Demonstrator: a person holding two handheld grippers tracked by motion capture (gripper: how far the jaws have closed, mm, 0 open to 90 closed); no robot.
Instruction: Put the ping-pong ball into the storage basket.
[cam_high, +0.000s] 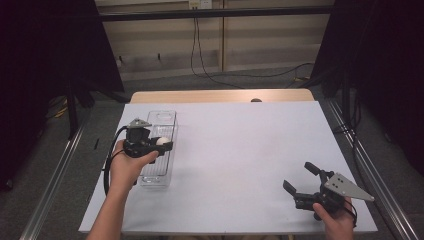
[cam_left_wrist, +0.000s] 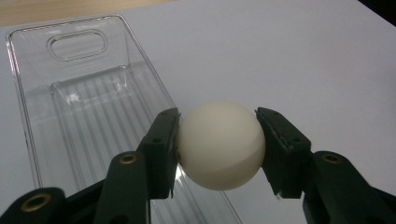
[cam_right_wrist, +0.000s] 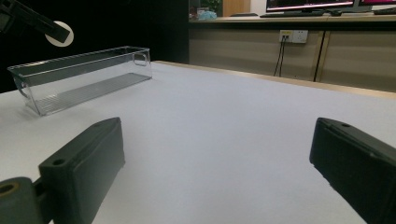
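White table covering (cam_high: 240, 150) runs wide and bare under me. My left gripper (cam_left_wrist: 218, 140) has the white ball (cam_left_wrist: 218, 145) pinched between both pads, held up over the right edge of the clear bin (cam_left_wrist: 88, 116), probably so it can drop inside. Nothing lies in that bin, and nothing blocks the way down. Well right of it, my right gripper (cam_high: 301, 181) rests near the table, jaws wide and holding nothing.

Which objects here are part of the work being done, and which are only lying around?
In use:
- small white round ball, clamped in the left gripper
- clear plastic rectangular bin, beneath the ball

Not in use:
- right gripper, open, holding nothing
- white table cover
- black cables on the floor behind
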